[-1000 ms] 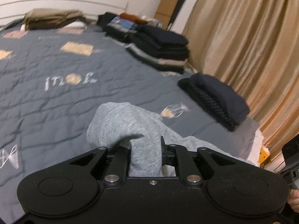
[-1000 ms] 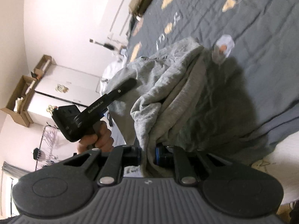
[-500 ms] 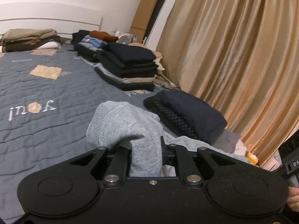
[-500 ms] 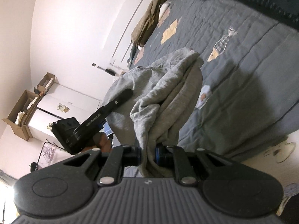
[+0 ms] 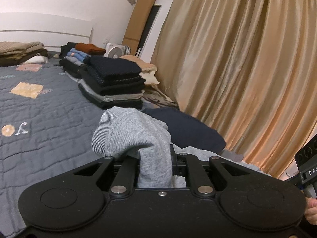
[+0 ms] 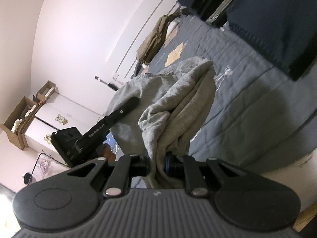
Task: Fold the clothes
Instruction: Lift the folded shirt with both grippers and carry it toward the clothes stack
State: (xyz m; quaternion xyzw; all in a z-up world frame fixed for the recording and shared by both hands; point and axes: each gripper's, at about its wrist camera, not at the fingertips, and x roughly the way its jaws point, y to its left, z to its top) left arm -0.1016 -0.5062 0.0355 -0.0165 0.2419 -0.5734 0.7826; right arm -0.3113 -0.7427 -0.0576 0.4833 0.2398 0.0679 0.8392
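Note:
A grey sweatshirt (image 5: 136, 132) hangs bunched between both grippers, lifted above the grey quilted bed (image 5: 43, 107). My left gripper (image 5: 155, 164) is shut on a ribbed edge of it, and the cloth folds forward over the fingers. In the right wrist view the same grey sweatshirt (image 6: 178, 91) drapes in thick folds, and my right gripper (image 6: 157, 163) is shut on a bundle of it. The left gripper's body (image 6: 107, 127) shows there to the left, held by a hand. Both grippers' fingertips are buried in fabric.
Stacks of folded dark clothes (image 5: 116, 83) line the bed's right side, with a folded navy garment (image 5: 190, 132) nearest. A beige pile (image 5: 19, 49) lies by the headboard. Golden curtains (image 5: 247, 69) hang to the right. White cabinets (image 6: 59, 123) stand beyond the bed's foot.
Both grippers have risen and swung right with the sweatshirt. The left view now takes in more curtain and the folded stacks; the cloth hangs higher off the bed.

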